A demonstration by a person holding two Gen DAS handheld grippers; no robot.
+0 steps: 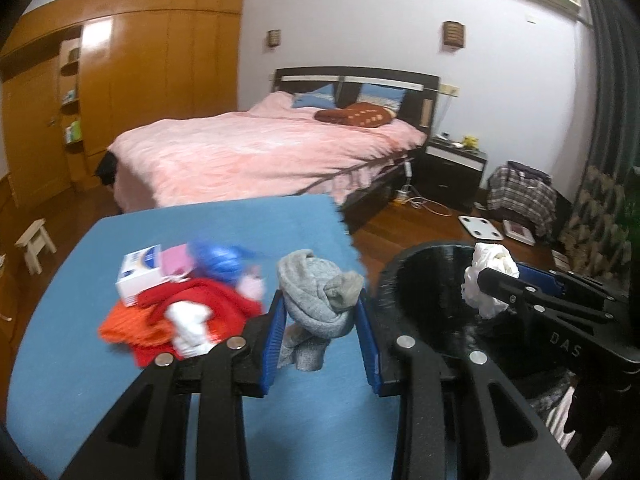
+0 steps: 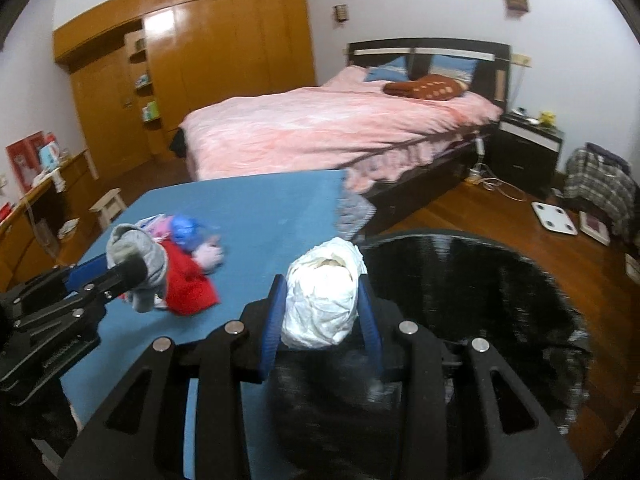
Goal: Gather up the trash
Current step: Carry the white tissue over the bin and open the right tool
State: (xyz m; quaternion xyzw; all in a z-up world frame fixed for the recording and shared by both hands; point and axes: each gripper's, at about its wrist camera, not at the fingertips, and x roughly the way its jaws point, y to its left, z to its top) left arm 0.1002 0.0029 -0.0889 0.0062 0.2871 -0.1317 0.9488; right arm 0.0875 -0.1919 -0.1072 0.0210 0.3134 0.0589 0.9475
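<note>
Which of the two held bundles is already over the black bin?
The white crumpled wad in the right tool; the grey sock hangs over the blue table.

surface: blue table [image 1: 224,232] | on it: red cloth [image 1: 192,304], orange cloth [image 1: 120,326], white box [image 1: 138,276]

Dim indoor light, motion blur, fisheye-warped edges

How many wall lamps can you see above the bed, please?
2. One wall lamp hangs left of the headboard, near the wardrobe; the other wall lamp hangs to the right, above the nightstand. None seems hidden.
</note>
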